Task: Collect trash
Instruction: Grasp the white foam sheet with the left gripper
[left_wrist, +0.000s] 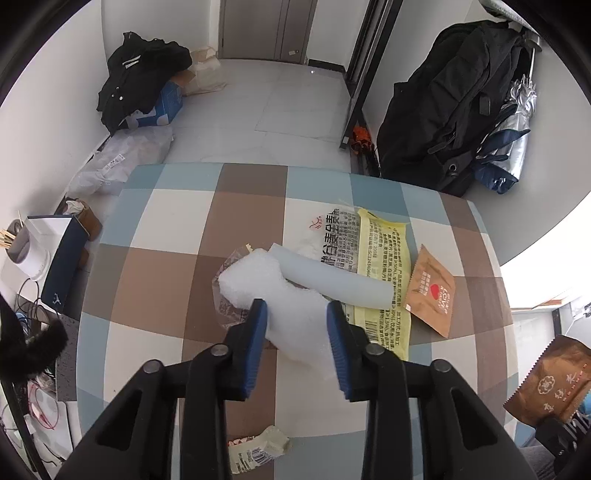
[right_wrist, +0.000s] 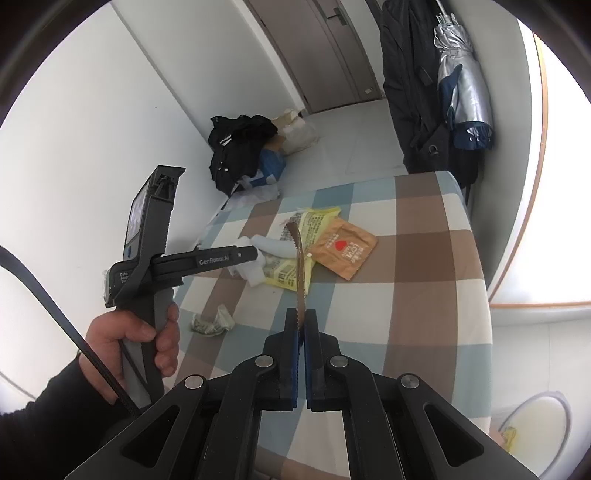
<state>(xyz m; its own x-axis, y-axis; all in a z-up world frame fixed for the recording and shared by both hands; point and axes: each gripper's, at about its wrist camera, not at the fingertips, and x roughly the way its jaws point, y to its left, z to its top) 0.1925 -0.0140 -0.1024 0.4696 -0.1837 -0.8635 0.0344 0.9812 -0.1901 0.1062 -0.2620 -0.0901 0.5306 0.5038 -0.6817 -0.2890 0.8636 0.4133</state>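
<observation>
My left gripper (left_wrist: 297, 314) is open, its blue pads either side of a white foam wrap (left_wrist: 280, 295) on the checked table (left_wrist: 166, 266). A pale tube (left_wrist: 332, 278), a yellow wrapper (left_wrist: 384, 266) and an orange-brown sachet (left_wrist: 432, 291) lie beside it. My right gripper (right_wrist: 302, 321) is shut on a brown wrapper (right_wrist: 300, 269), seen edge-on and also at the right edge of the left wrist view (left_wrist: 550, 384). The left gripper (right_wrist: 247, 254) also shows in the right wrist view, over the foam (right_wrist: 255, 273).
A crumpled paper wrapper (left_wrist: 255, 448) lies near the table's front edge, also seen in the right wrist view (right_wrist: 212, 321). Black clothes and boxes (left_wrist: 144, 81) lie on the floor at the wall. Coats and an umbrella (left_wrist: 472, 110) hang right. A bin (right_wrist: 535, 424) stands lower right.
</observation>
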